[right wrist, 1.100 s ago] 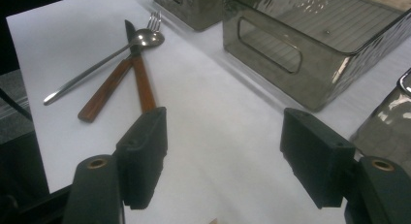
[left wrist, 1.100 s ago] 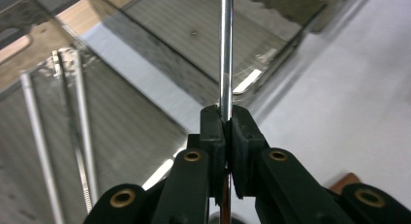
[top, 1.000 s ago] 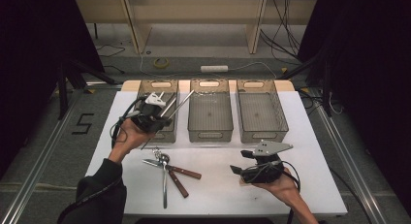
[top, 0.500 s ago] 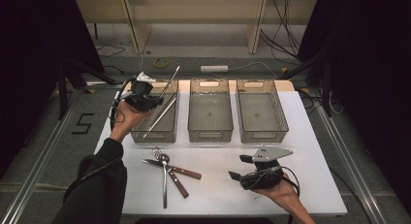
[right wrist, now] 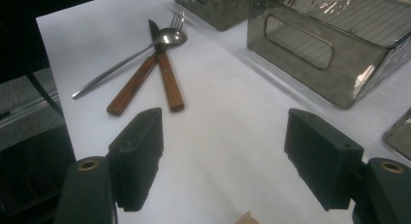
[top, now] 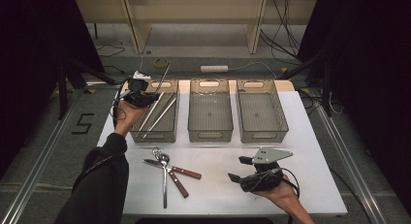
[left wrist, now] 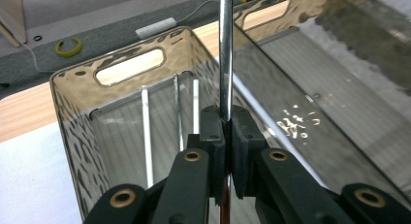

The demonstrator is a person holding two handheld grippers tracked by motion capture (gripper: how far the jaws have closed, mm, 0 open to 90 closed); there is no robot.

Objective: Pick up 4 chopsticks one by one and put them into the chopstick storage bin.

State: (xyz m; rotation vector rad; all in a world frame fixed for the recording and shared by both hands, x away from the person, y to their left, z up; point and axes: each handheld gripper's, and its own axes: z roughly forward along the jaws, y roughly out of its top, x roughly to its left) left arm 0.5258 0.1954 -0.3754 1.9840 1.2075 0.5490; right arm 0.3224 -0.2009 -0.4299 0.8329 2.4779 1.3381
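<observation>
My left arm reaches far forward, sleeve stretched along the table's left edge, and my left gripper sits over the near-left corner of the left bin. Its jaws are pressed together on a thin steel rod, which stands up between the pads and leans out past the bin's far rim; I cannot tell what utensil the rod belongs to. From the left gripper view I count three more slim metal shafts lying on that bin's floor; from the high view two long ones cross it diagonally.

I count three smoky clear bins in a row along the far side of the white table: left, middle and right. I see nothing lying in the middle and right ones.

In front of the left bin, on the bare table, there is a small heap of cutlery: one spoon, one fork and two wooden-handled pieces, one of them a knife, four items in all, overlapping at their heads.

My right hand rests low near the table's front edge, palm under the right gripper, which points left toward the cutlery. Its jaws stand wide apart with nothing between them, well short of the handles.
</observation>
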